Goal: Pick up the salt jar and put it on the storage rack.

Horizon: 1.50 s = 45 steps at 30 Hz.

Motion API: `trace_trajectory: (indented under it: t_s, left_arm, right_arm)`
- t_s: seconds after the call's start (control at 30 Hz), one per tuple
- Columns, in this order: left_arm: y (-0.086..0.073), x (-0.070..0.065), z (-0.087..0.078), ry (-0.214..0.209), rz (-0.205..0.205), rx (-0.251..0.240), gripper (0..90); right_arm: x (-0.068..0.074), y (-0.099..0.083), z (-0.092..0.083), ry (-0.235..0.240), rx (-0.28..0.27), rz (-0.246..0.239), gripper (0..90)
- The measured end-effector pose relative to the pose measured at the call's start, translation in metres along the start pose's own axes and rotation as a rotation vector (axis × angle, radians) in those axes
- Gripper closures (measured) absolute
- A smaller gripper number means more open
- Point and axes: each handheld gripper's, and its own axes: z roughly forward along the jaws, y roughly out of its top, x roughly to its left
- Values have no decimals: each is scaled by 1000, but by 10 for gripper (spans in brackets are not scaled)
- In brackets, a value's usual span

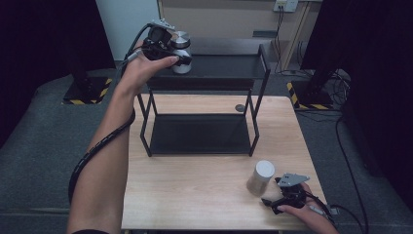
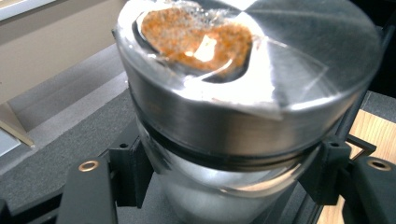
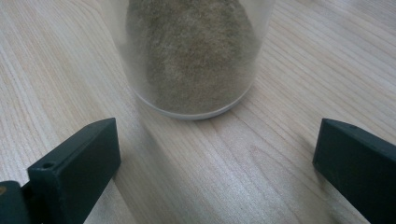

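The metal-lidded glass jar (image 1: 181,52) stood at the left end of the black rack's (image 1: 219,68) top shelf, near the worktop's far edge, with orange-brown granules visible through a clear window in its lid (image 2: 196,35). The left gripper (image 1: 168,51) was raised to shelf height at the end of an outstretched left forearm that reached forward from the near left corner, wrist bent so the tool pointed level toward the jar. Its fingers (image 2: 128,172) were clamped on the glass body just under the lid, one on each side.

A second jar (image 1: 260,178), pale-lidded and filled with a dull brownish powder, stood upright on the worktop (image 1: 195,195) near the near right corner. The right gripper (image 1: 272,201) lay low just beside it, held in the right hand at the near edge, its fingers (image 3: 74,163) spread wide and clear of the glass, the jar just ahead of the gap.

Bare wood lay open between the rack's lower shelf and the near edge.
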Motion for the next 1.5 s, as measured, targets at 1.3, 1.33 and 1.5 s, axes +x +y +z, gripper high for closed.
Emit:
trace_trajectory:
  t_s: [1.3,1.33,1.5]
  left_arm:
    - [-6,4,-9,2,3,3,68]
    - [-6,3,-10,4,4,0,55]
    - [-6,3,-19,3,14,0,46]
  right_arm:
    - [0,0,0,1,0,-3,16]
    - [0,0,0,1,0,-3,15]
    - [0,0,0,1,0,-3,16]
